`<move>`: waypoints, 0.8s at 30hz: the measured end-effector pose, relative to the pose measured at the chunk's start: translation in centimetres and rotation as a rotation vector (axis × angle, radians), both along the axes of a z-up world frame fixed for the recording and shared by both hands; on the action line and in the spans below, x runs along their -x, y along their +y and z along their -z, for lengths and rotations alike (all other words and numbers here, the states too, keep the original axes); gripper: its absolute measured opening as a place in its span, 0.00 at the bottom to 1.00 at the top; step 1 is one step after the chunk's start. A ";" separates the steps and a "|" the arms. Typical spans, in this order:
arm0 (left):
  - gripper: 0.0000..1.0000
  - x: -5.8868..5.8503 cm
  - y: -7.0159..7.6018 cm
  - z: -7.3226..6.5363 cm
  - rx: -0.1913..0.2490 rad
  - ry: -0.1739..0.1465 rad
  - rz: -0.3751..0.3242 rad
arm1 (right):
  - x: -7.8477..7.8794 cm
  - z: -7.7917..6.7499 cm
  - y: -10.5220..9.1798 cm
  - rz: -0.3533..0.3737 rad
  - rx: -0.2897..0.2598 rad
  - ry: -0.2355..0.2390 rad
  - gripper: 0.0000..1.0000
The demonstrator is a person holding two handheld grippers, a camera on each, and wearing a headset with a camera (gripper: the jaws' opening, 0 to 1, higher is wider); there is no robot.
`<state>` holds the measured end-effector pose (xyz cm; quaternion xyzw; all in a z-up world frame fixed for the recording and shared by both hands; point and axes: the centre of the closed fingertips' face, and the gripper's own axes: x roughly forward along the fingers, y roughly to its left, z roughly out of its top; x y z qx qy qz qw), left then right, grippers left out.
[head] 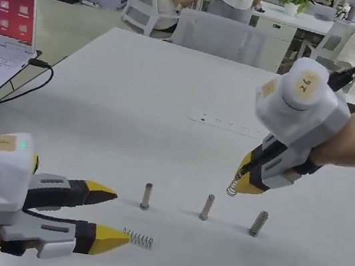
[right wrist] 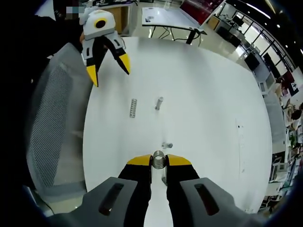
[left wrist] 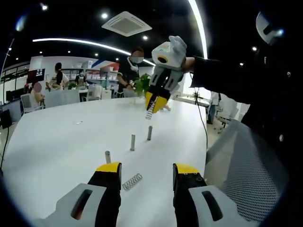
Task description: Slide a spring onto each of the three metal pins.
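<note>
**Office table: one pin dressed, two bare**

Desks, chairs and seated people of an open office line the top of the head view. Below them spreads the broad white table, with an open silver laptop with a red screen at its upper left edge.

At the lower left lies the white-bodied left gripper. Its black, yellow-tipped jaws are spread wide around nothing. At right of centre the matching right gripper points down, its jaws pinched narrow on the held spring, a small coil of bright steel wire. It is gripped at its upper end, and the rest hangs free below the tips.

Three short grey metal pins stand upright in a row across the lower middle. The left pin and middle pin are bare. The right pin wears a coil around it. The held spring hangs above the table, nearer the middle pin.

A second wire coil, the loose spring, lies flat just off the left gripper's lower tip.

These springs look very light, springy and round. They would likely roll, or flick out of a hard squeeze. A gentle pinch across the coils near one end seems best, leaving the open end free for the pin. The slim pins may tip if knocked.
</note>
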<state>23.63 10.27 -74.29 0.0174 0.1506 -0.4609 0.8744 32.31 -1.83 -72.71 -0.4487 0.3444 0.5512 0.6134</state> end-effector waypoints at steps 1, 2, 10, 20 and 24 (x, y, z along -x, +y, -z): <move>0.37 0.0 0.0 0.0 0.001 0.001 -0.001 | -0.3 0.2 0.0 0.004 0.000 -0.006 0.08; 0.37 0.0 0.0 0.0 0.001 0.002 -0.001 | -0.7 0.3 0.1 0.006 0.004 -0.015 0.08; 0.37 -0.3 0.2 0.1 0.002 0.003 -0.009 | -1.9 1.5 0.9 0.009 0.002 -0.010 0.08; 0.37 -0.3 0.2 0.2 0.003 0.010 -0.016 | -2.8 3.8 1.3 0.022 0.022 0.032 0.08; 0.37 -0.4 0.2 0.2 0.005 0.010 -0.021 | -3.2 4.3 1.4 0.026 0.022 0.042 0.08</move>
